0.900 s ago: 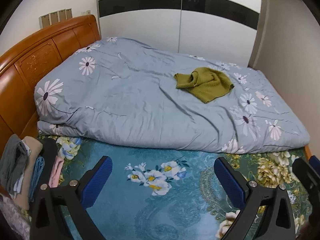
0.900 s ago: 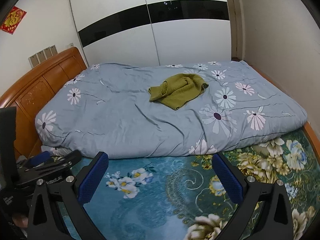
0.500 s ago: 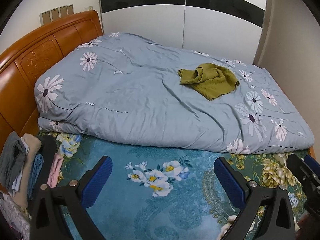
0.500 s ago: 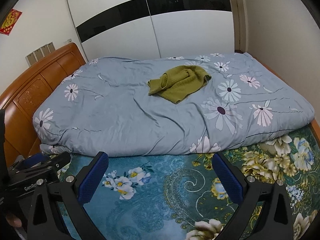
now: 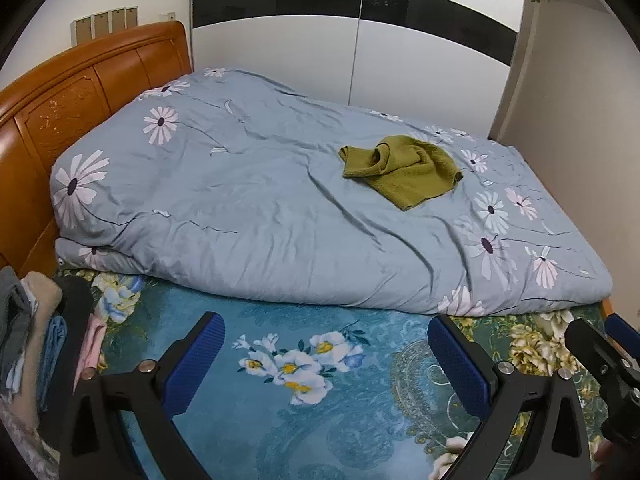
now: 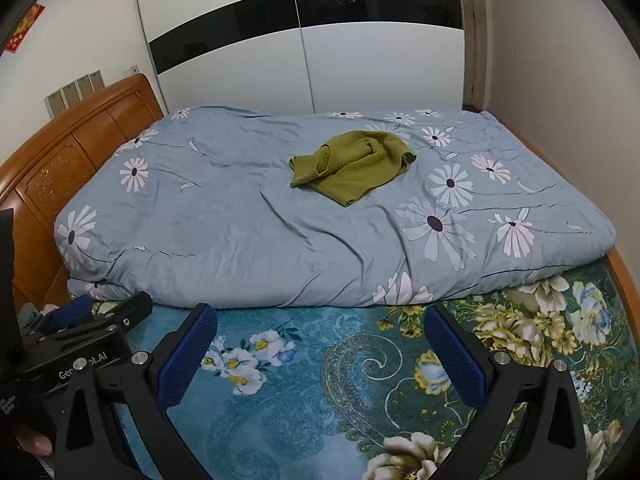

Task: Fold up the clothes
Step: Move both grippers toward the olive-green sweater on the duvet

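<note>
We read only part of a white brand mark, "Gen…ot.AI", on the black body of the left tongs (image 6: 80,322), at eight o'clock in the right wrist view; its smaller print is illegible.

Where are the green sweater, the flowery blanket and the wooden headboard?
green sweater (image 6: 352,168), right wrist view, middle of its body.
flowery blanket (image 6: 240,220), right wrist view, plain blue part.
wooden headboard (image 5: 80,92), left wrist view, carved panel.
</note>
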Action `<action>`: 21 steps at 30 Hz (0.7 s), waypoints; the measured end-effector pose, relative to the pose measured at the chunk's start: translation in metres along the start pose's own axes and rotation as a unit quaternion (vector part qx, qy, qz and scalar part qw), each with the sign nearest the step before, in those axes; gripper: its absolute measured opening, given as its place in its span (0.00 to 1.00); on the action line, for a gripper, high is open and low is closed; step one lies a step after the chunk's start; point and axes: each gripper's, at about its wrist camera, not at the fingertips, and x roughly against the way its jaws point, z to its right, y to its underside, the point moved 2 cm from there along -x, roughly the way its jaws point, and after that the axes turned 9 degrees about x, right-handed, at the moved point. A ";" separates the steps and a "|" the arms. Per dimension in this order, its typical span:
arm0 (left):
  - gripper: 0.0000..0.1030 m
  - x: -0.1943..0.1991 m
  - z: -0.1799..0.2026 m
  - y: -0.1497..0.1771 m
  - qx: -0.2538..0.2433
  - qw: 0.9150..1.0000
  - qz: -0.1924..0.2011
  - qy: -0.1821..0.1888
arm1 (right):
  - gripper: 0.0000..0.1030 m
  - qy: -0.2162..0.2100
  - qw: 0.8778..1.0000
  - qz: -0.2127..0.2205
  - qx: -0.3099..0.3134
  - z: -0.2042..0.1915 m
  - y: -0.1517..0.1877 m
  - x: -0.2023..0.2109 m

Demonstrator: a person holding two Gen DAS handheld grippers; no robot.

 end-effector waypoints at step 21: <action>1.00 -0.083 -0.015 -0.017 -0.005 0.998 -0.049 0.031 | 1.00 0.021 0.999 -0.042 -0.009 0.000 -0.017 -0.068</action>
